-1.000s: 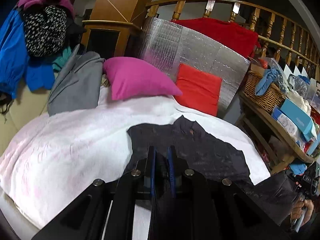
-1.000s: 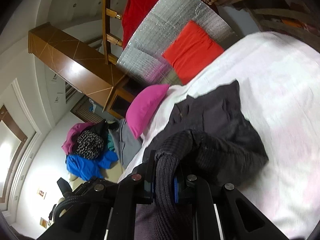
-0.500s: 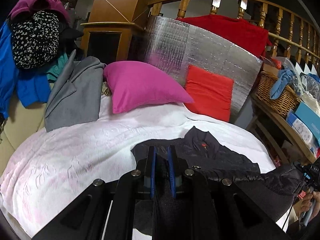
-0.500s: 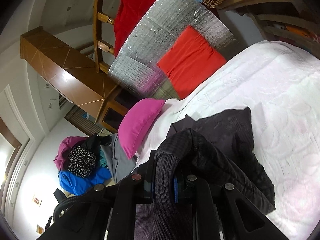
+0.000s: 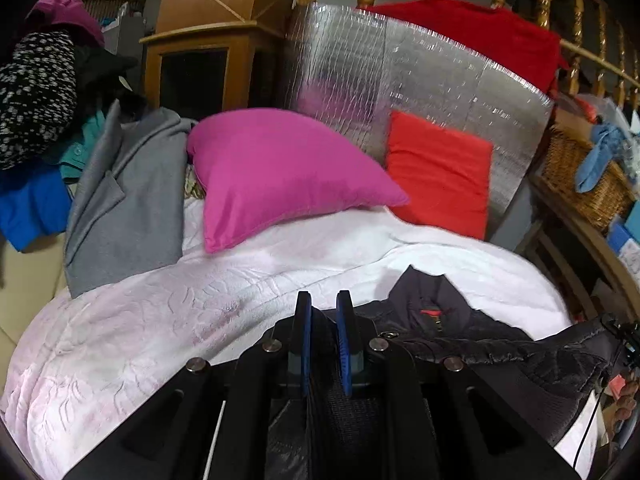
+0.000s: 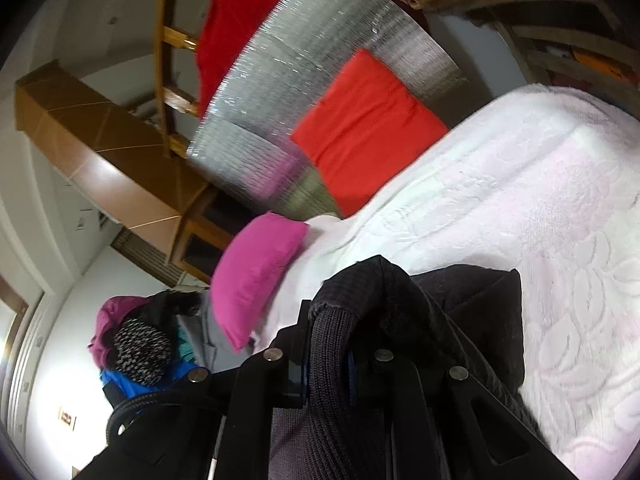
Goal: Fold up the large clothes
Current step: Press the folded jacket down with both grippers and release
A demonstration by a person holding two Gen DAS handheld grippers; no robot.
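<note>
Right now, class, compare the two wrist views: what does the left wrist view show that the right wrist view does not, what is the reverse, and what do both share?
Only the left wrist view shows the black jacket's red zip pull, the wicker basket's weave with a blue cloth over its rim, and the grey coat spread out.

Only the right wrist view shows the jacket's ribbed knit cuff gripped in the right tongs.

Both show the pink pillow, red cushion, silver foil panel, white bedspread and the jacket; the left tongs grip dark fabric too.

Jacket [image 5: 472, 336]: lower right, on the bed [image 5: 140, 328]; pillow [image 5: 280, 172]: centre, behind it; basket [image 5: 584, 184]: right edge
</note>
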